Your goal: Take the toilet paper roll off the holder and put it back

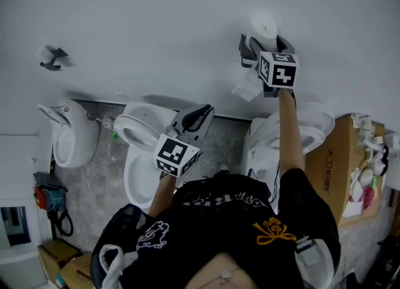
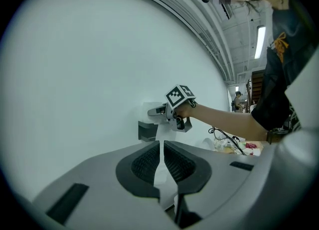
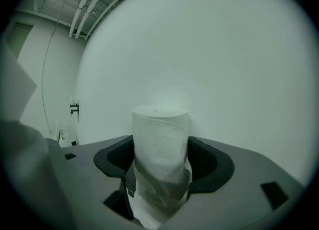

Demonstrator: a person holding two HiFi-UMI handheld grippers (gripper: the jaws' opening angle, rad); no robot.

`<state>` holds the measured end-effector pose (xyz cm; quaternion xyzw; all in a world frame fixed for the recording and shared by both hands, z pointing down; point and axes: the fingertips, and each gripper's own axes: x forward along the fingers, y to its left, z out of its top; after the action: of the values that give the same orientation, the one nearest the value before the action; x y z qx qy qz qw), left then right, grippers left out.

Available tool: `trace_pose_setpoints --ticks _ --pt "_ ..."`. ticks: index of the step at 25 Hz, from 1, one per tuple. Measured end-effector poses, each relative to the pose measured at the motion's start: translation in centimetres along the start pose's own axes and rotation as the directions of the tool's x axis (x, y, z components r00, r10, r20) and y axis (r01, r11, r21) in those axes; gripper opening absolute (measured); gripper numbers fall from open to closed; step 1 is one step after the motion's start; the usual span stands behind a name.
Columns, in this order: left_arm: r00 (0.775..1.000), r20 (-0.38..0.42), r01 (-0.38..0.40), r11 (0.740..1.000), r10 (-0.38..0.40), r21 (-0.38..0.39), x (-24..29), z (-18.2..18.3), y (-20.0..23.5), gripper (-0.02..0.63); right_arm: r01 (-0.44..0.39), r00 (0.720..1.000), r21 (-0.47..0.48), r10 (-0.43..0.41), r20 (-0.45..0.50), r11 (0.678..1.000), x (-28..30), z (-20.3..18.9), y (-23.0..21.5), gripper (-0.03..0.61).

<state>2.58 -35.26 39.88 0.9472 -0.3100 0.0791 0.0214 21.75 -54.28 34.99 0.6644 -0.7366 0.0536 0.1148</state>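
Right tongs point(image 3: 160, 150) are spread wide, with the roll point(image 3: 159, 134) standing upright between them and a little room on each side. A loose sheet hangs off its lower end. The roll is against a white wall point(image 3: 224, 64), at the dark holder point(image 1: 249, 49). Left tongs point(image 2: 162, 160) are pressed nearly together and pinch nothing. They are held lower, over a toilet point(image 1: 139, 132). A cardboard box point(image 1: 340, 156) stands at the right.

The toilet paper roll point(image 3: 160, 139) stands upright between the wide-spread jaws of the right hand-held gripper point(image 3: 163, 167), whose dark pads point(image 3: 114, 160) flank it without pressing. A loose sheet point(image 3: 154, 201) wraps its lower part. Behind it is a white wall point(image 3: 209, 50).
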Motion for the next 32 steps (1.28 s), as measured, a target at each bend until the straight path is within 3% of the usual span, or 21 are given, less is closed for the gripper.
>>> trace_pose_setpoints --ticks 13,19,26,32 --pt "0.999 -0.019 0.026 1.0 -0.026 -0.008 -1.7 -0.9 -1.0 0.038 0.034 0.995 -0.054 -0.029 0.1 0.998 -3.9 1.5 0.7 0.293" --pt "0.999 -0.018 0.031 0.999 -0.031 -0.015 -2.5 -1.3 -1.2 0.038 -0.018 0.989 -0.055 0.025 0.144 0.998 -7.8 2.3 2.6 0.29" --pt "0.998 -0.023 0.054 0.998 -0.055 -0.033 -3.4 -2.0 -1.7 0.038 -0.074 0.988 -0.047 0.08 0.136 0.996 -12.9 0.6 5.8 0.29" --pt "0.995 -0.034 0.089 0.995 -0.09 -0.04 -4.0 -2.7 -2.6 0.038 -0.078 0.992 0.01 0.076 0.097 0.997 -16.2 -2.8 8.0 0.29"
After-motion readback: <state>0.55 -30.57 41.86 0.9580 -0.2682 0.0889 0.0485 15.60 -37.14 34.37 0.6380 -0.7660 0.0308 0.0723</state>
